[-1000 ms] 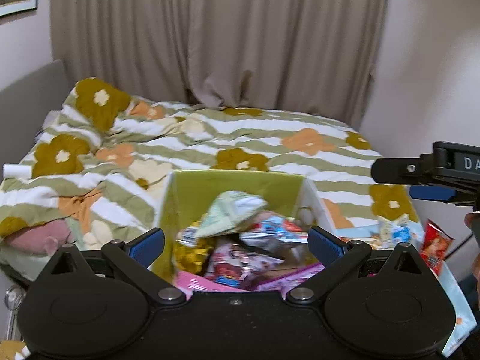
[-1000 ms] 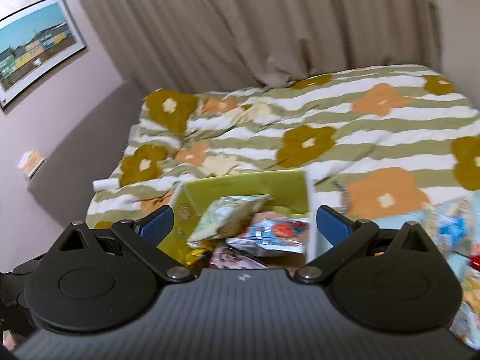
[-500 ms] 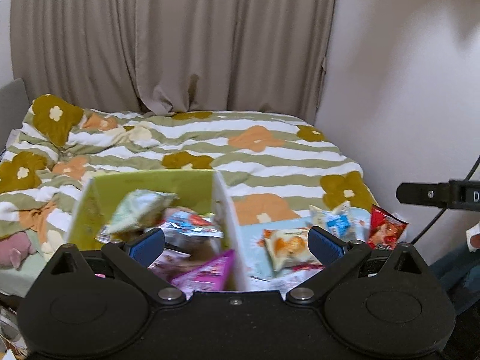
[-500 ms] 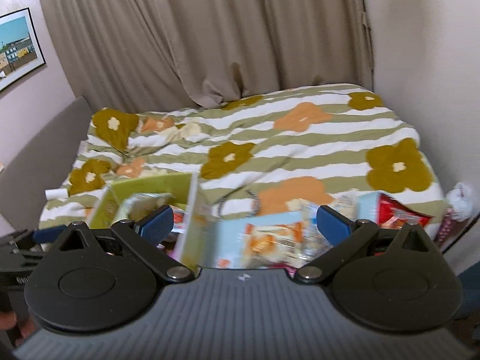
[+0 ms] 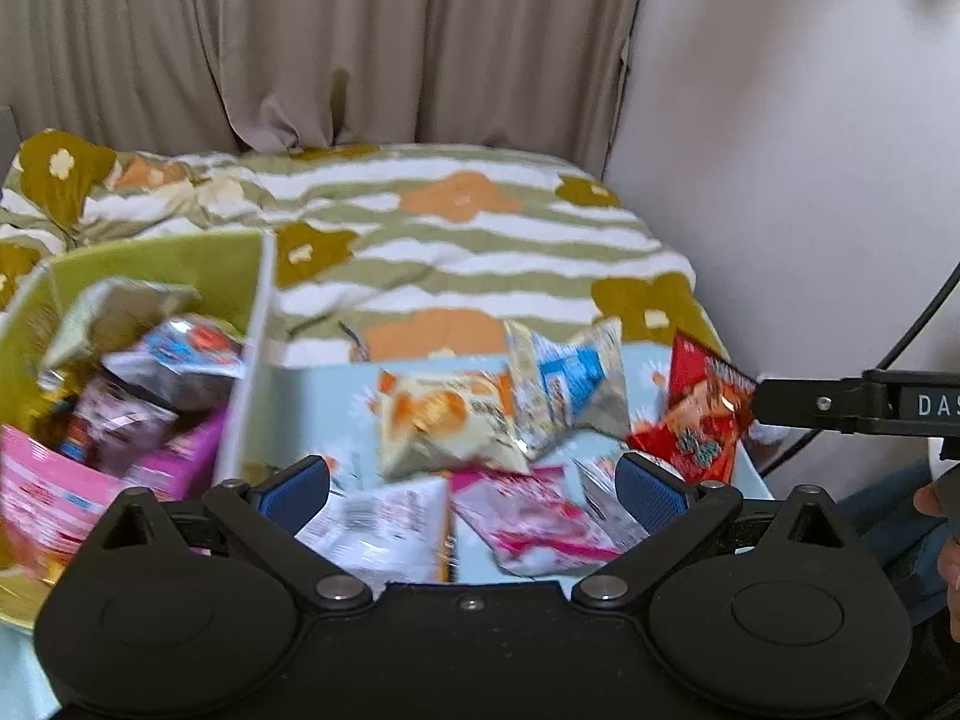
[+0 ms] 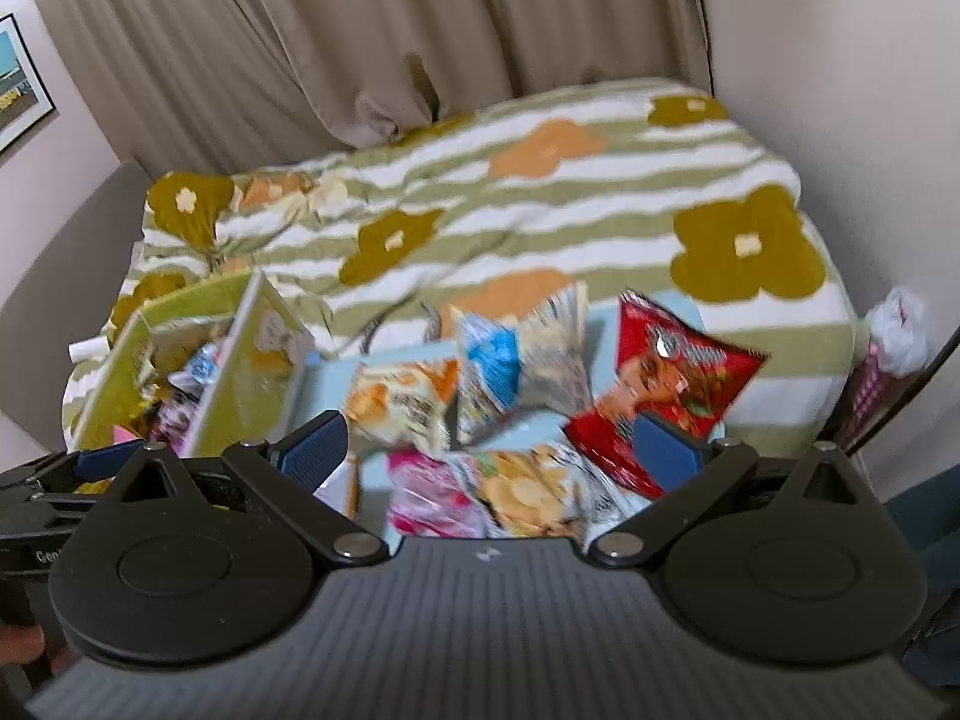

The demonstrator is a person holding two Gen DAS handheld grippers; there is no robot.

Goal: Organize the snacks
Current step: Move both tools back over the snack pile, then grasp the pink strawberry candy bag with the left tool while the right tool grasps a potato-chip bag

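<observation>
While both grippers hung above the near edge of the bed, the floral striped duvet [image 5: 480,240] filled the far ground, with beige curtains [image 6: 360,30] behind it and a bare wall [image 5: 780,150] to the right. A green box [image 5: 180,264] stood at the left on the bedding, open-topped and crowded with packets, a pink carton [image 5: 54,498] leaning at its near side. Just right of it lay a pale blue sheet [image 5: 318,396] carrying the loose snacks. The red packet [image 6: 666,384] lay farthest right, its long axis running near-left to far-right. The blue-and-white packet [image 6: 516,360] sat beside it, tilted, top edge pointing far. The orange-and-white packet [image 6: 402,402] lay left of that, touching it. A pink packet [image 6: 426,492] and a yellow chip packet [image 6: 528,492] lay nearest, partly hidden by the tool body. The left gripper [image 5: 471,480] and the right gripper [image 6: 492,444] both stood wide apart, gripping nothing. Motion blur obscured all print.
</observation>
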